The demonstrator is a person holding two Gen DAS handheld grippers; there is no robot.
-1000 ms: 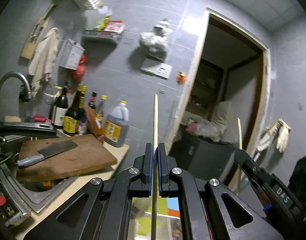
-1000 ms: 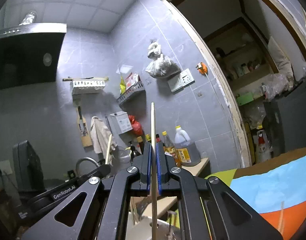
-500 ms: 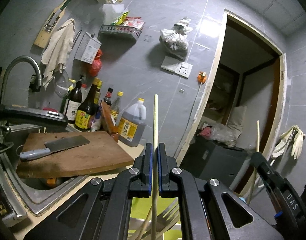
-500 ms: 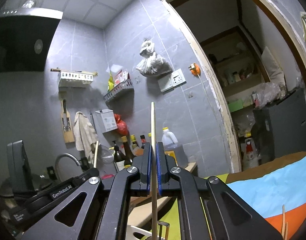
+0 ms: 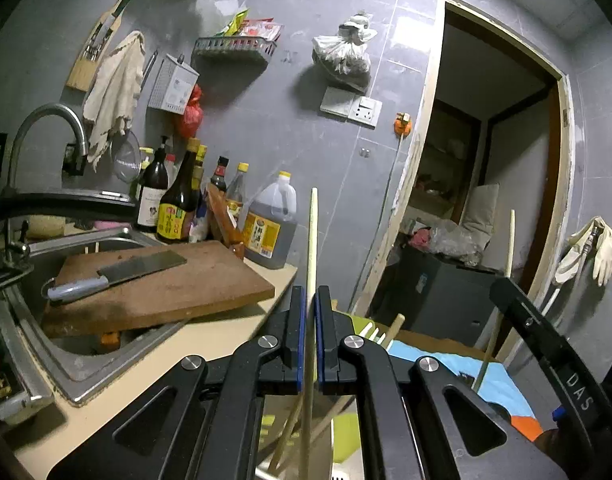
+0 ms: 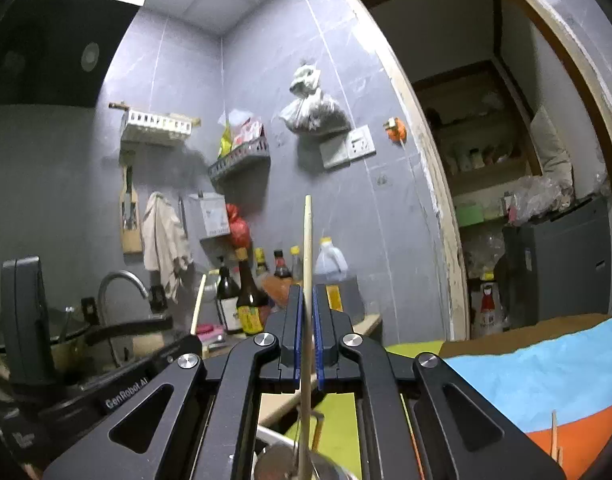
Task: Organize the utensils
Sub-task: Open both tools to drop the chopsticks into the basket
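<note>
here each gripper pinches a chopstick upright before grey tiled wall.

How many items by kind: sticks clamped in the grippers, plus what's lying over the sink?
thin pale wooden chopsticks: 2, one in the left gripper, one in the right gripper
steel cleaver with grey handle: 1
brown wooden cutting board: 1
Total: 4
</note>
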